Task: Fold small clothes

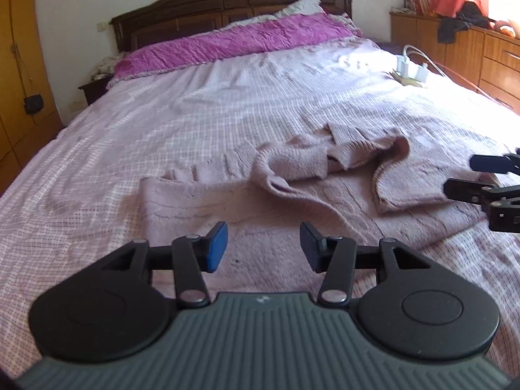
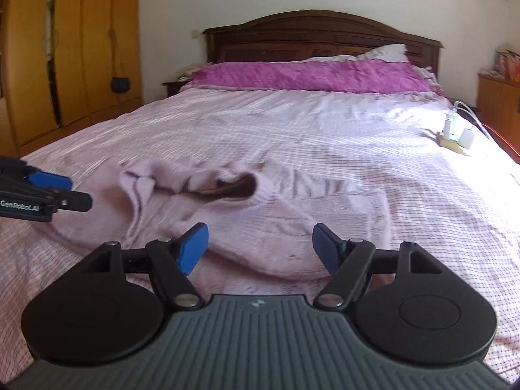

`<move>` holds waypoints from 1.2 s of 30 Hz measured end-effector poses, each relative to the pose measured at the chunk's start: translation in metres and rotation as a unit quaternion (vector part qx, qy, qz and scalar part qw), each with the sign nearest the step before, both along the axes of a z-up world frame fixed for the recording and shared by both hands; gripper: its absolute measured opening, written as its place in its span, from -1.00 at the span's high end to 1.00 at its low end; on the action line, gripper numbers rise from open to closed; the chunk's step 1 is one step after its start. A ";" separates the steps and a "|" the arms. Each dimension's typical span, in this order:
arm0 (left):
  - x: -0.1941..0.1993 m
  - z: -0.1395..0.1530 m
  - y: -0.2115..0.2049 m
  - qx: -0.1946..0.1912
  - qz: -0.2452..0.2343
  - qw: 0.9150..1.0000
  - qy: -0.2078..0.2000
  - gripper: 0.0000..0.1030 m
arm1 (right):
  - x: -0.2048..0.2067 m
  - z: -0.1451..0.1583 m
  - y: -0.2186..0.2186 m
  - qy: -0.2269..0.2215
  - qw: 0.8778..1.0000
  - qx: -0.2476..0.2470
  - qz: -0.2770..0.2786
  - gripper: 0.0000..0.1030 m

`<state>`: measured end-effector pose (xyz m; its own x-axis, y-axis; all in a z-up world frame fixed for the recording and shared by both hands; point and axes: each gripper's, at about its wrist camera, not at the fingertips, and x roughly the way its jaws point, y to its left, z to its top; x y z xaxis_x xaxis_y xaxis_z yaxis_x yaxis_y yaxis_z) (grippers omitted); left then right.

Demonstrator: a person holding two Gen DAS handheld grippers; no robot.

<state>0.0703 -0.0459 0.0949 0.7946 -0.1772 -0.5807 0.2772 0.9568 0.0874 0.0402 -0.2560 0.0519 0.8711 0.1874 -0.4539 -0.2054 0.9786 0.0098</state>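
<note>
Your left gripper (image 1: 263, 247) has its fingers spread wide, with nothing between the blue pads (image 1: 217, 247). It hovers over the near part of the pink knit garment (image 1: 260, 195); whether the pads touch the fabric cannot be told. Your right gripper (image 2: 260, 248) is likewise spread and empty, poised over the garment's rounded near-right hem.

The garment lies on the bedspread (image 1: 97, 149), in the half of the bed toward the foot and nearer its right edge. Its near body is spread fairly flat. Its far part is bunched: the neck opening gapes, and a sleeve or flap is doubled back over the body.

Progress, judged from this layout:
1. No clean fold is visible. Treat the task as at an early stage.
2. The bunched far section likely needs flattening first.
3. The sleeves and the body folds are left to do.

Clearance:
1. Toward the headboard (image 1: 227, 3), a broad stretch of bedspread is open up to the magenta pillow cover (image 1: 234, 45).
2. The left half of the bed is open.
3. Near the right edge, white chargers with cables (image 1: 411, 68) lie well apart from the garment. Keep sweeps away from them.
4. The two grippers are near each other; coordinate inward moves.
</note>
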 end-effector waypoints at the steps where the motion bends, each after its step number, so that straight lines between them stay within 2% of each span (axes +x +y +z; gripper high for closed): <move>1: -0.002 -0.001 -0.001 -0.003 -0.009 1.000 0.006 0.01 | 0.001 -0.001 0.005 0.002 1.000 -0.007 0.010 -0.50; 3: -0.006 -0.004 -0.003 -0.012 -0.025 1.000 0.013 0.00 | 0.002 -0.004 0.014 0.005 0.999 -0.017 0.030 -0.50; 6: -0.008 -0.012 -0.012 -0.010 -0.042 0.999 0.018 -0.15 | 0.010 -0.010 0.024 0.014 0.998 -0.027 0.048 -0.50; 10: -0.007 -0.027 -0.027 0.006 -0.064 0.998 0.022 -0.15 | 0.024 -0.022 0.027 0.031 0.998 -0.031 0.047 -0.49; 15: 0.002 -0.043 -0.038 0.039 -0.048 0.998 0.012 -0.17 | 0.036 -0.031 0.028 0.017 0.998 -0.049 0.035 -0.44; 16: 0.003 -0.042 -0.035 0.040 -0.042 0.998 0.003 -0.06 | 0.037 -0.031 0.028 0.014 0.998 -0.053 0.034 -0.27; 17: 0.004 -0.040 -0.033 0.038 -0.036 0.999 -0.008 0.14 | 0.038 -0.030 0.028 0.008 0.998 -0.060 0.034 -0.16; 18: 0.006 -0.036 -0.029 0.035 -0.033 0.999 -0.013 0.66 | 0.039 -0.029 0.028 0.003 0.997 -0.068 0.033 0.14; 19: 0.010 -0.032 -0.023 0.026 -0.028 0.999 -0.013 0.75 | 0.041 -0.027 0.028 -0.002 0.997 -0.074 0.033 0.42; 20: 0.014 -0.027 -0.017 0.017 -0.018 1.000 -0.015 0.76 | 0.044 -0.025 0.028 -0.006 0.996 -0.079 0.034 0.53; 21: 0.018 -0.022 -0.012 0.016 -0.011 1.000 -0.022 0.76 | 0.046 -0.021 0.028 -0.013 0.996 -0.089 0.029 0.77; 24: 0.038 -0.002 0.005 0.043 0.019 0.997 -0.057 0.76 | 0.055 -0.005 0.020 -0.049 0.992 -0.117 -0.002 0.81; 28: 0.076 0.016 0.032 0.060 0.068 0.992 -0.090 0.77 | 0.082 0.010 -0.006 -0.060 0.988 -0.136 -0.050 0.82; 32: 0.115 0.012 0.057 0.051 0.115 0.989 -0.082 0.77 | 0.111 0.007 -0.035 -0.050 0.984 -0.143 -0.093 0.83; 36: 0.146 -0.013 0.072 0.034 0.128 0.990 -0.039 0.77 | 0.143 -0.014 -0.058 -0.017 0.983 -0.151 -0.102 0.83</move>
